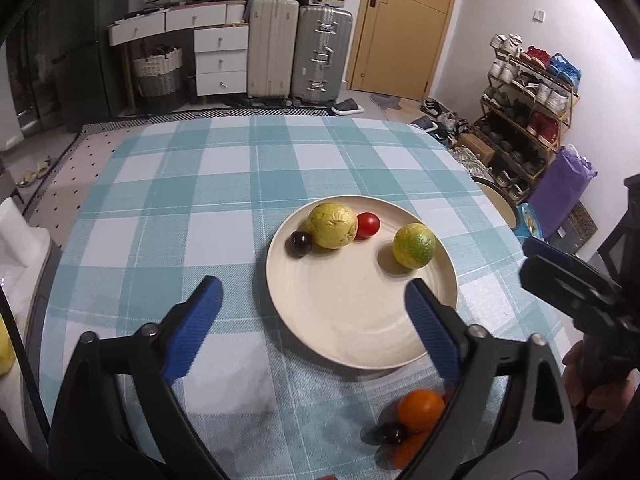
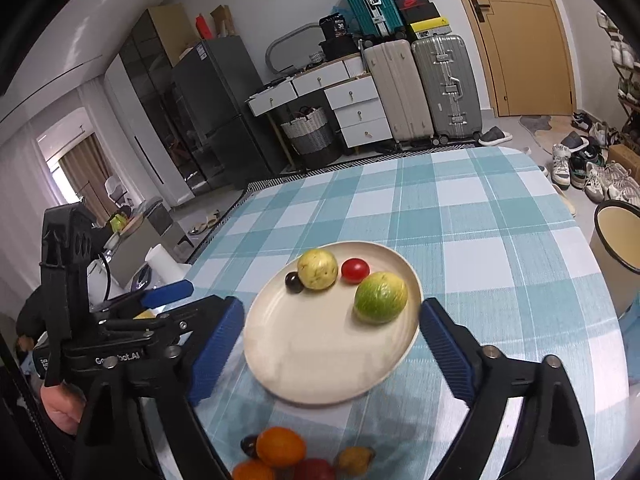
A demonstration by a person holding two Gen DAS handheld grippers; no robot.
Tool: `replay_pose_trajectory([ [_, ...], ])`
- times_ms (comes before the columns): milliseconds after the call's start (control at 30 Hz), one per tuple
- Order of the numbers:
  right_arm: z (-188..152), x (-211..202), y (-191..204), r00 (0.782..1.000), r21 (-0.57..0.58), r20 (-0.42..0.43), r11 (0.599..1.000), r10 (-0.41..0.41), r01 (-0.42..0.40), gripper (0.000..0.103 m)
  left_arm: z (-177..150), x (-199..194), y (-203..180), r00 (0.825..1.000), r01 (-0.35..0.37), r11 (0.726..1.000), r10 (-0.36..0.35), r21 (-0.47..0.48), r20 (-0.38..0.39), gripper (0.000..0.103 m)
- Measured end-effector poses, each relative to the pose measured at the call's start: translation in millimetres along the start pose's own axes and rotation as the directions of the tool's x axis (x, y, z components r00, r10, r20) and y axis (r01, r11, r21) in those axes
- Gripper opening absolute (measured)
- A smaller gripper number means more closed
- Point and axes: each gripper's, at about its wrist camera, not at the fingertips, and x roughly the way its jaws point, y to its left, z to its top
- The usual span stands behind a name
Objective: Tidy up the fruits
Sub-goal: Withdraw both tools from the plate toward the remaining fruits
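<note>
A cream plate [image 1: 360,320] [image 2: 304,360] lies on the checked tablecloth and holds a yellow fruit [image 1: 333,225] [image 2: 318,269], a red tomato [image 1: 367,225] [image 2: 355,270], a dark plum [image 1: 301,243] [image 2: 293,282] and a green-yellow citrus [image 1: 413,245] [image 2: 381,297]. My left gripper [image 1: 314,292] hangs open above the plate's near-left rim with nothing between its fingers. My right gripper [image 2: 330,310] is open too, its blue pads either side of the plate, empty. Loose fruit lies near the table's front edge: an orange [image 1: 420,409] [image 2: 280,447], a dark plum [image 1: 396,435] [image 2: 249,445], a red fruit [image 2: 314,470] and a small yellow one [image 2: 354,459].
A cream bin [image 2: 616,248] stands off the table's right side. Suitcases [image 1: 296,52], white drawers [image 1: 220,58] and a shoe rack [image 1: 528,92] line the far wall beside a wooden door. A hand [image 2: 60,408] holds the left gripper's handle.
</note>
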Motion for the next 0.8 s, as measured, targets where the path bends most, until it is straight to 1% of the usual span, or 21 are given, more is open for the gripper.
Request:
replay_pose_trajectory([
  [33,-2,-3,1,1.0,-0.002,0.007,1.0,-0.002,0.002,0.098,-2,-2,0,1.0,-0.004,1.0,0.004,-0.001,0.005,0.101],
  [167,-9,-16,3,0.999,0.001,0.032,1.0,-0.007,0.007,0.1,-11,-12,-1,1.0,-0.016,1.0,0.016,-0.001,0.02,0.102],
  [267,-15,-23,1,0.999,0.011,0.036,1.0,-0.017,0.017,0.101,-18,-15,0,1.0,-0.003,1.0,0.003,-0.01,0.009,0.102],
  [500,-30,-38,-6,0.998,0.023,0.04,0.999,-0.04,0.04,0.102,-37,-15,2,1.0,0.003,1.0,-0.004,-0.031,-0.024,0.102],
  [633,-40,-43,-9,0.998,0.03,0.022,0.998,-0.052,0.051,0.102,-50,-14,-1,0.999,-0.009,1.0,0.008,-0.014,-0.033,0.102],
  [700,-47,-42,-11,0.998,0.039,-0.003,0.997,-0.06,0.06,0.102,-57,-12,-1,0.999,-0.004,1.0,0.003,-0.013,-0.048,0.102],
  [800,-58,-38,-12,0.998,0.047,-0.039,0.998,-0.05,0.052,0.102,-66,-10,0,0.998,-0.001,1.0,0.0,-0.015,-0.068,0.102],
])
